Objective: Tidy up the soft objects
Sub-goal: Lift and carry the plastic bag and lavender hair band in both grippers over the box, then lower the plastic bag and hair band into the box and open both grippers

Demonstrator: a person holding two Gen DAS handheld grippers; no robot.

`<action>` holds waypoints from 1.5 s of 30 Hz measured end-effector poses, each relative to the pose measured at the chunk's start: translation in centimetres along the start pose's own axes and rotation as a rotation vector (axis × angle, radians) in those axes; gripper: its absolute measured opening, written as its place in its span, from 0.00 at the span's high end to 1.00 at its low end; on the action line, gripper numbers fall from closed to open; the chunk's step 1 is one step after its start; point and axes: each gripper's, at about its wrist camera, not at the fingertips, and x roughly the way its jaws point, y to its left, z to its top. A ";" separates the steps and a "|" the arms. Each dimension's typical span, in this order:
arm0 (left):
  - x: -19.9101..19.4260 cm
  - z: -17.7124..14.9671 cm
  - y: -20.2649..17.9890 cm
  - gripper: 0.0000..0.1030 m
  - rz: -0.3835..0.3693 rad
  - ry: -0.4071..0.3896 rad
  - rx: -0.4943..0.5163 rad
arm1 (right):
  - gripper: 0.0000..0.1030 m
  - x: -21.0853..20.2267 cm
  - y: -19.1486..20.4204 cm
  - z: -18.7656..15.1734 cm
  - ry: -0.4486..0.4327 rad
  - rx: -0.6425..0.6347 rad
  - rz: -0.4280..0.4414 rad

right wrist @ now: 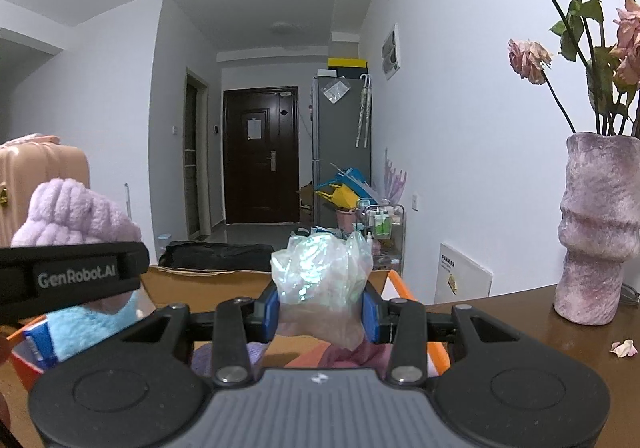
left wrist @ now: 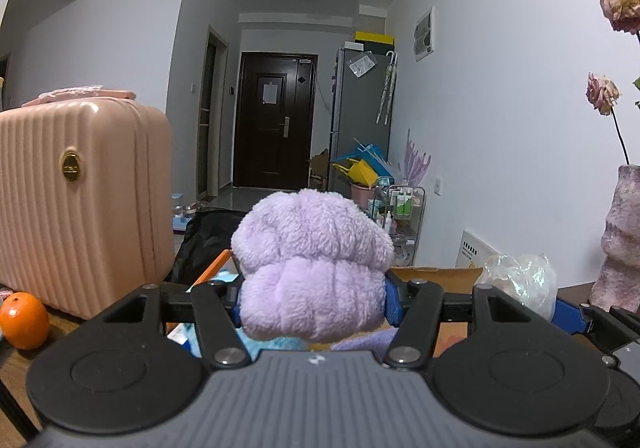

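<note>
Above an orange-rimmed bin [right wrist: 404, 284] on the desk [right wrist: 500, 312], both items lifted clear, presumably for sorting into place.

- Left hand-held gripper [left wrist: 314, 302]: one; clenched on one fluffy lilac plush [left wrist: 312, 264], pads pressing its lower fold; plush bulging above the jaws, squeezed because soft.
- Right hand-held gripper [right wrist: 322, 312]: one; clenched on one crinkled iridescent plastic bag [right wrist: 320, 268], pinched low so the top blooms upward.
- Below the grippers, inside the bin: one light-blue fluffy item [right wrist: 92, 322], plus pink and lilac soft pieces, count unclear, partly hidden.
- Cardboard flap [right wrist: 208, 288]: one, standing behind the bin.
- Pink suitcase [left wrist: 80, 184]: one, left of the bin.
- Orange [left wrist: 24, 320]: one, beside the suitcase.
- Vase [right wrist: 596, 224] with wilted roses: one, on the right, well apart.
- Fallen petal [right wrist: 624, 348]: one.
</note>
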 end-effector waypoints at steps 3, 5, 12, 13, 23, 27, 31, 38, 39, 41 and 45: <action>0.8 0.0 -0.4 0.41 0.003 0.003 -0.003 | 0.62 0.3 0.1 -0.1 0.002 -0.001 -0.008; 1.4 0.0 -0.5 0.41 0.001 0.009 -0.006 | 0.62 0.5 0.2 -0.1 0.000 -0.006 -0.014; 2.8 0.0 -0.3 0.41 0.002 0.018 -0.001 | 0.62 1.7 0.7 0.1 -0.010 -0.036 -0.022; 3.1 0.0 -0.3 0.41 0.005 0.021 0.001 | 0.62 1.9 0.8 0.2 -0.013 -0.040 -0.022; 5.2 -0.3 0.1 0.43 0.034 0.058 -0.012 | 0.62 3.8 1.2 0.1 0.030 -0.067 0.007; 5.3 -0.5 -0.2 0.38 0.040 0.059 0.012 | 0.59 4.0 1.3 0.1 0.052 -0.074 0.015; 5.3 -0.6 -0.1 0.28 0.060 0.061 0.000 | 0.53 4.2 1.2 0.0 0.061 -0.075 0.007; 4.7 -0.7 -0.2 0.04 0.084 0.032 0.004 | 0.19 4.0 0.9 0.0 0.056 -0.049 -0.006; 4.5 -0.7 -0.2 0.00 0.087 0.022 0.002 | 0.15 3.9 0.8 0.0 0.052 -0.045 -0.008; 4.5 -0.4 -0.2 0.00 0.088 0.007 -0.005 | 0.13 3.8 0.8 0.0 0.049 -0.041 -0.015; 4.5 -0.5 0.0 0.00 0.074 0.017 -0.012 | 0.04 3.8 0.5 0.0 0.048 -0.033 -0.026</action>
